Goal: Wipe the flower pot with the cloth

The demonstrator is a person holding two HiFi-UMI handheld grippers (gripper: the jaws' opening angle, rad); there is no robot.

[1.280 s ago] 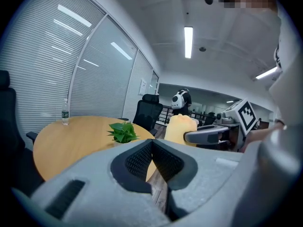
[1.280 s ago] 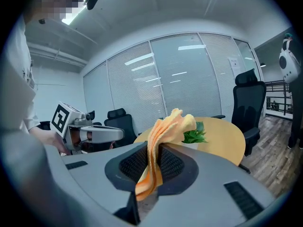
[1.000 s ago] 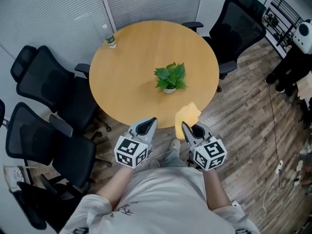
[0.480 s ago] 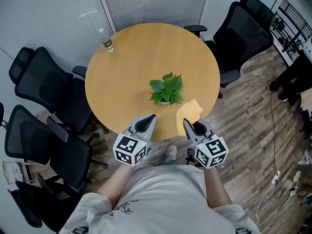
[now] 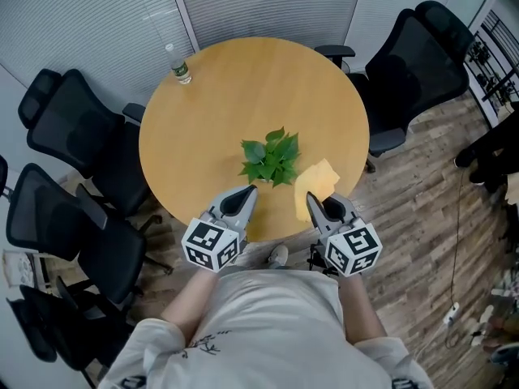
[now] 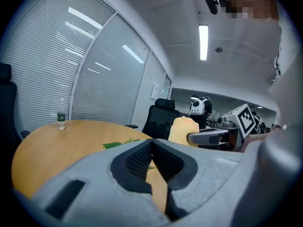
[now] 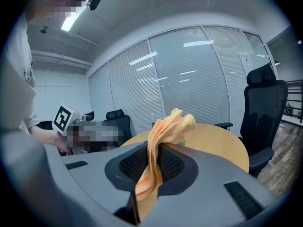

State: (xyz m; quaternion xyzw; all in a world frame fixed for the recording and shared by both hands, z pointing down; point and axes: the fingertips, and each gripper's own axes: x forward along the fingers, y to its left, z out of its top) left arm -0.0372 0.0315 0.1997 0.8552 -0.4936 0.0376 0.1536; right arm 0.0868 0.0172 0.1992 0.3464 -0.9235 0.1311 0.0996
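Note:
A small green plant [image 5: 270,159] stands near the front of the round wooden table [image 5: 211,112]; its leaves hide the pot from above. My right gripper [image 5: 313,204] is shut on an orange-yellow cloth [image 5: 315,186], which sticks up from the jaws just right of the plant. In the right gripper view the cloth [image 7: 163,131] is pinched between the pads and flops forward. My left gripper [image 5: 242,195] hovers at the table's near edge, left of the plant, shut and holding nothing. In the left gripper view a few plant leaves [image 6: 118,144] show past the closed jaws.
A water bottle [image 5: 180,65] stands at the table's far left edge. Black office chairs ring the table: two at the left [image 5: 73,144] and one at the right [image 5: 409,71]. Glass walls with blinds lie behind. Wooden floor stretches to the right.
Both grippers have moved forward to the table's near edge. The cloth now hangs over the tabletop beside the plant. The jaws have stayed as they were.

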